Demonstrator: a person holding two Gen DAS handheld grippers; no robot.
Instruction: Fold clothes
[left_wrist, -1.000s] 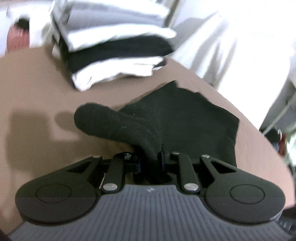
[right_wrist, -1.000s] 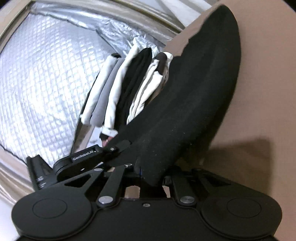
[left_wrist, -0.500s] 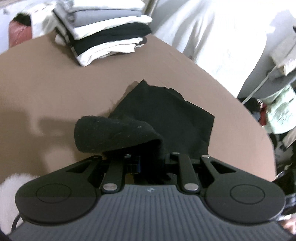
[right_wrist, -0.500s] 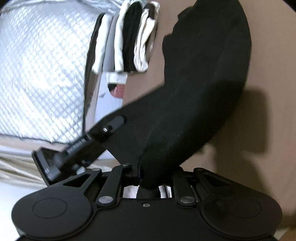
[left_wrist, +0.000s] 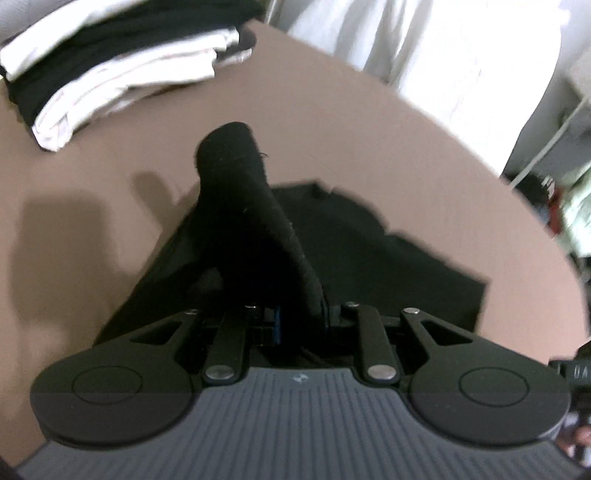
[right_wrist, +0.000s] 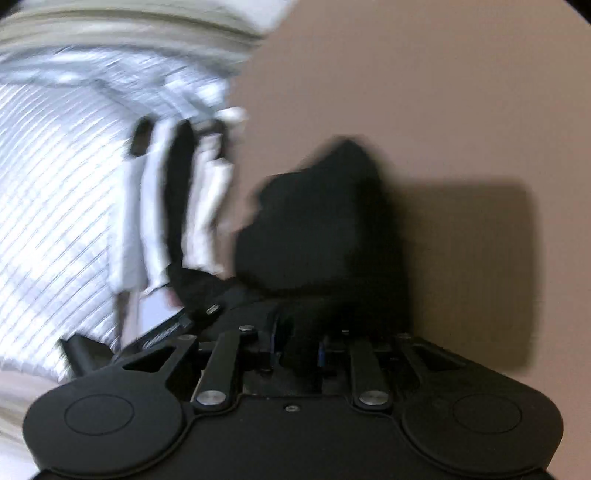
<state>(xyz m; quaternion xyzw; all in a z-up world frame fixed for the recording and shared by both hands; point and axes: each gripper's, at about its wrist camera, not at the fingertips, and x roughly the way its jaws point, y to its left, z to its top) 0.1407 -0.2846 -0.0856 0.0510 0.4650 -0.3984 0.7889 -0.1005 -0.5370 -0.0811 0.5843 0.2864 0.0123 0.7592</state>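
- Near the folded stack (left_wrist: 122, 62), both hand-held grippers, left (left_wrist: 299, 314) and right (right_wrist: 295, 350), pinch the black garment's (left_wrist: 388, 258) edge.
- Mid-fold, judging by the lifted edge; next, carry it across evenly and lay it flat on the bench (left_wrist: 351, 122).

A black garment (left_wrist: 369, 258) lies spread flat across the centre and lower right of the left wrist frame, one edge lifted into a dark upright roll. A pile of folded white and black clothes (left_wrist: 122, 66) sits upper left.

The garment (left_wrist: 388, 258) lies on the table (left_wrist: 369, 129), one fold rising into the left gripper (left_wrist: 301, 317). A stack (left_wrist: 122, 70) sits behind it, to the left.
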